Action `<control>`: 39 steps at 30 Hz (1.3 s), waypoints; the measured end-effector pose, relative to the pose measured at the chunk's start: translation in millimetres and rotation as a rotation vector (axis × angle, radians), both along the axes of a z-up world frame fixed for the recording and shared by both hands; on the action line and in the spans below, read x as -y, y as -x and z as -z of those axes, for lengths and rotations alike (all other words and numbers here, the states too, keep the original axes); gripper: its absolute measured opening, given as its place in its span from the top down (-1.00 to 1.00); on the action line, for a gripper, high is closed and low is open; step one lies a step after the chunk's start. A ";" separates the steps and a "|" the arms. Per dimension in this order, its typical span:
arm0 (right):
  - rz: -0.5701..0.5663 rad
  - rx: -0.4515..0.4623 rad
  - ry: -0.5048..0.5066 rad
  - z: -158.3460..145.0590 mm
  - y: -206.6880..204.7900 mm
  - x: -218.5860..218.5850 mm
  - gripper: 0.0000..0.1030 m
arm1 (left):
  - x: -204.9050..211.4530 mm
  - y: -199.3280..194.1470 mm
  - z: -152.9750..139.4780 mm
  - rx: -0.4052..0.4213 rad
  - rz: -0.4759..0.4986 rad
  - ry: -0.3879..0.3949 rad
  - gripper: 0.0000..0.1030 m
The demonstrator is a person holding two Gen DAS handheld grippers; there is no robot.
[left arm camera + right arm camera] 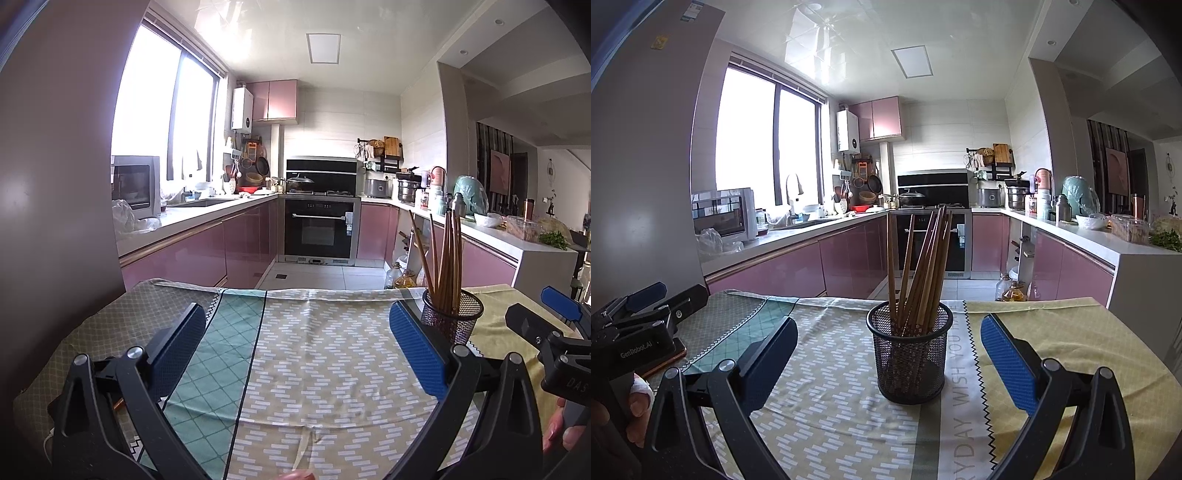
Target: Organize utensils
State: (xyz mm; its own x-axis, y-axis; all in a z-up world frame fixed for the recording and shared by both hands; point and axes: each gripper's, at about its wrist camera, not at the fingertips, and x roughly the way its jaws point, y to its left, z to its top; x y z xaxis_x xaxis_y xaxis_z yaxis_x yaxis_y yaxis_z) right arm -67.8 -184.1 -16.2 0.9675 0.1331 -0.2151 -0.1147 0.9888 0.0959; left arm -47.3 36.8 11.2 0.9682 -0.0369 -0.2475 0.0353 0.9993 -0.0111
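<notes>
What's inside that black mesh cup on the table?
The cup holds a bunch of brown chopsticks, standing on end and leaning against its rim. Their lower ends show dimly through the mesh; whether anything else lies at the bottom cannot be seen.

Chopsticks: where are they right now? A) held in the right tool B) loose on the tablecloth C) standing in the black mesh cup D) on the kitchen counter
C: the chopsticks stand bundled in the black mesh cup on the tablecloth, and the right tool is open with nothing between its pads.
</notes>
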 end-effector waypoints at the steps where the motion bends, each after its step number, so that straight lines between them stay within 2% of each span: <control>1: 0.000 0.000 -0.001 0.6 -0.6 1.1 -0.87 | 0.1 -0.1 -0.1 0.001 -0.001 0.000 -0.91; 39: 0.002 0.002 -0.002 1.6 -1.2 1.8 -0.87 | 4.0 -2.8 3.9 -0.010 0.005 -0.001 -0.91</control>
